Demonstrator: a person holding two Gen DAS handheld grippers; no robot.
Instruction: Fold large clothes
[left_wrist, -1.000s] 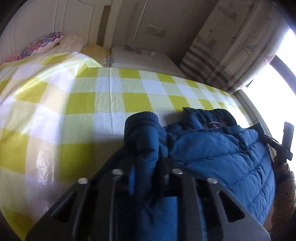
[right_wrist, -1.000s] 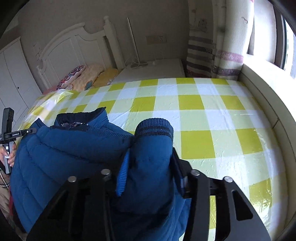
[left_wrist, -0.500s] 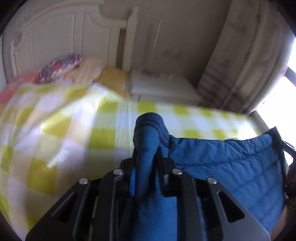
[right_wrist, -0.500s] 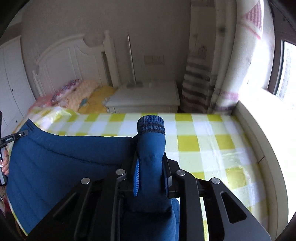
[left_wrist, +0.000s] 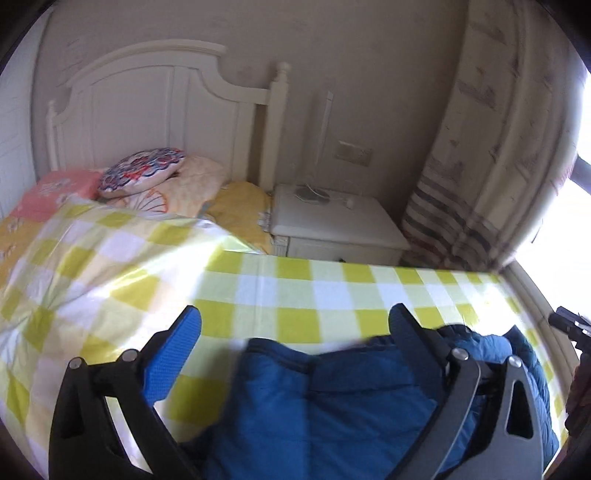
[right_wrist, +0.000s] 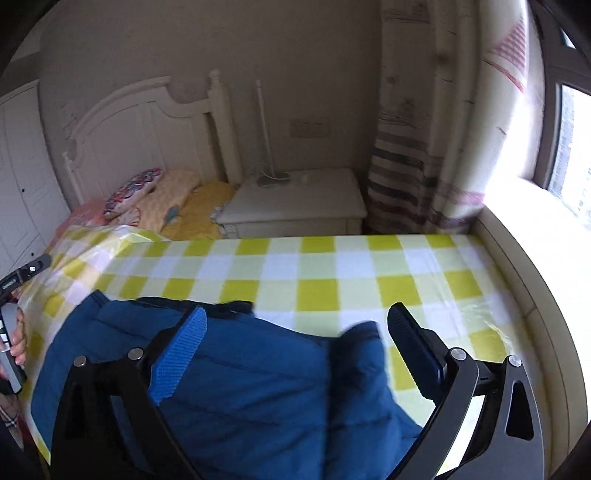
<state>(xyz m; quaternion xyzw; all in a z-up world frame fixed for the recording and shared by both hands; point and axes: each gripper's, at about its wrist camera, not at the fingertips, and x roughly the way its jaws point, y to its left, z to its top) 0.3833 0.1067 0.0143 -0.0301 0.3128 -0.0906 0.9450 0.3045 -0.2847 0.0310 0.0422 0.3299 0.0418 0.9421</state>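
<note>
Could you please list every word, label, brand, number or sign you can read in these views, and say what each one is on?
No text can be read anywhere.
The other gripper's handle at the left edge of the right wrist view bears small pale marks: too small and blurred to read.
The wall plate shows no lettering.
The blue jacket, pillow and curtain carry patterns only.

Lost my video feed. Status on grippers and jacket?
Left gripper open, right gripper open, both empty. Blue jacket lying on checked bedspread. Nothing in the way.
</note>
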